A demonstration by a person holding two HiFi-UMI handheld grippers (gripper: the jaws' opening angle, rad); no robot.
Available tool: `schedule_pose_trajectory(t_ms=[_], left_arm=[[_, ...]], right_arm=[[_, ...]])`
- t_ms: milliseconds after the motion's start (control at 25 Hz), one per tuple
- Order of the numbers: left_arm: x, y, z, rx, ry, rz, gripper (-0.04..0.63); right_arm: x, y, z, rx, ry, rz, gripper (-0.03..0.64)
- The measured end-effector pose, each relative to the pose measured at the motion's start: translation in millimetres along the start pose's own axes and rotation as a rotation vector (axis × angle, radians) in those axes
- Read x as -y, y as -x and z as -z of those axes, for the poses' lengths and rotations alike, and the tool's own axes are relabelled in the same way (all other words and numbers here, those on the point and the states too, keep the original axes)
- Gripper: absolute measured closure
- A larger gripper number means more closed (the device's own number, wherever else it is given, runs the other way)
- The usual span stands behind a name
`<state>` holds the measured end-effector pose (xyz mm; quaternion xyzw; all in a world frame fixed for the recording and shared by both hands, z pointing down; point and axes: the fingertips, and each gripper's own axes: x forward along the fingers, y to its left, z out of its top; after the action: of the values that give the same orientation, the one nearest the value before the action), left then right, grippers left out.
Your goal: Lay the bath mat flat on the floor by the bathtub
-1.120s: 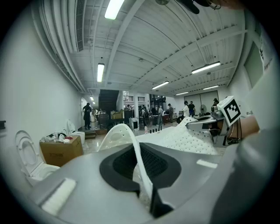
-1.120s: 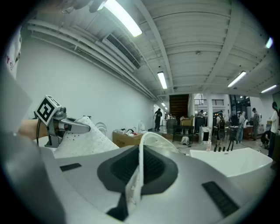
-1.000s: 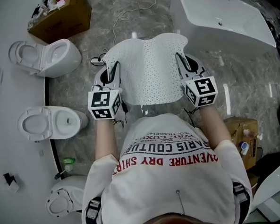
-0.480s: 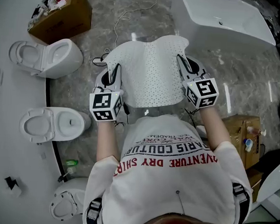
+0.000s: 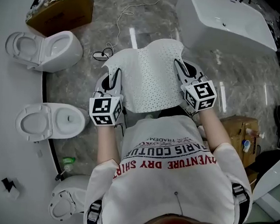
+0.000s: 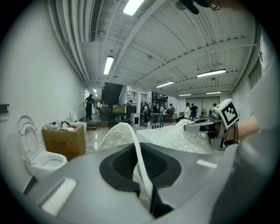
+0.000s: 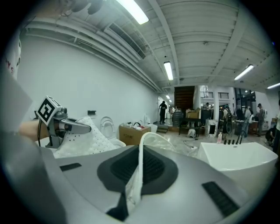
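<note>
Since a second ago: the toilets and cardboard box (image 5: 61, 5) slide up in the head view, while the bath mat (image 5: 146, 81) and both tools sit slightly lower. The grips are unchanged.

Left tool (image 5: 114, 78): closed on the mat's left edge. In the left gripper view the white edge runs pinched between the jaws and arches up beyond them.

Right tool (image 5: 182, 69): closed on the mat's right edge. The right gripper view shows the same thin white edge clamped between the jaws.

Mat: white, perforated, held in the air, spread between the two tools in front of the person's chest. Its far edge curls. It hangs over the marble floor (image 5: 80, 89). The bathtub (image 5: 225, 24) lies beyond it, to the right and apart from it.
</note>
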<state>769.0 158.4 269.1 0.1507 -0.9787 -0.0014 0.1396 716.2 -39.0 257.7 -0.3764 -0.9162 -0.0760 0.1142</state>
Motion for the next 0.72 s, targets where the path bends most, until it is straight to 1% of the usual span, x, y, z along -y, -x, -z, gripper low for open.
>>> schedule_pose_trajectory(t_ms=[160, 320, 520, 720], left_arm=[[-21.3, -19.4, 2.0, -0.01, 0.014, -0.038, 0.575], [-50.7, -44.4, 2.9, -0.042, 0.019, -0.11, 0.575], [-93.1, -106.6, -10.5, -0.101, 0.019, -0.189, 0.575], [-124.2, -182.4, -41.3, -0.108, 0.028, -0.213, 0.575]], right_arm=[[10.6, -37.0, 2.0, -0.019, -0.003, -0.046, 0.603], [25.5, -92.3, 1.6, -0.025, -0.023, -0.129, 0.603], [67.0, -167.7, -8.5, -0.032, -0.039, -0.208, 0.603], [121.3, -230.6, -27.4, -0.038, 0.001, -0.275, 0.603]])
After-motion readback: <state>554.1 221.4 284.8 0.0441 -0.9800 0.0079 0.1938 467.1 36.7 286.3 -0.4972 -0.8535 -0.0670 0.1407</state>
